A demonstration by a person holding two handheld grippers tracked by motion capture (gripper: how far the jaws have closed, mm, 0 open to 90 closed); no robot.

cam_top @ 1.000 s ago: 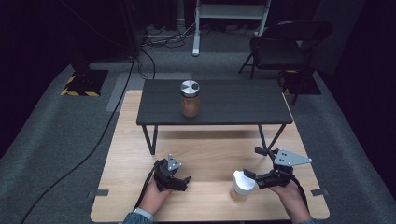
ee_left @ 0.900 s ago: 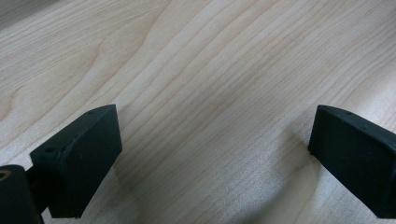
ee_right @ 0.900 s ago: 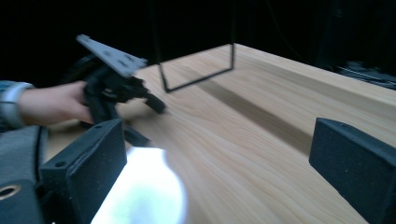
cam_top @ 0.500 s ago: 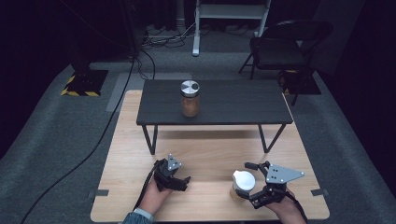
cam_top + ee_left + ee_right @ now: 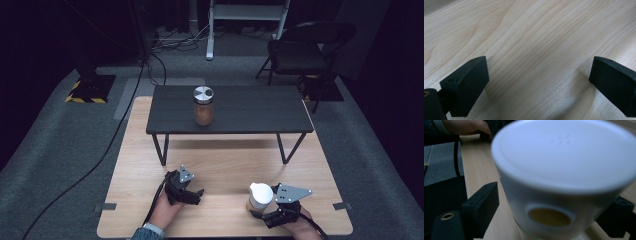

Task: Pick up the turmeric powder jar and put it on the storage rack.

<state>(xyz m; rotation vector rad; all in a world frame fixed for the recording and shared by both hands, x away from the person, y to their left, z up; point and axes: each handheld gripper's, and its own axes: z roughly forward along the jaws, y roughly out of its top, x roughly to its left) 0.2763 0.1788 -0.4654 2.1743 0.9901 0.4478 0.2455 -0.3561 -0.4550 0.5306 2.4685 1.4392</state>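
Note:
A small white-capped container stands on the wooden table near its front right. In the right gripper view its cap is close up, with a round hole in the side showing yellow. My right gripper is open with one jaw on each side of the container; a narrow gap shows at the left jaw, and the right jaw is partly hidden behind it. My left gripper rests at the front left, open, with bare wood between its fingers. A silver-lidded glass jar of brown stuff stands on the low black table.
The low black table spans the back half of the wooden table on thin legs. A black cable crosses the grey floor at the left. A folding chair stands at the back right.
My right gripper has swung from the container's right side back toward the table's front edge, still beside the container. The container now stands upright. The left gripper has not moved.

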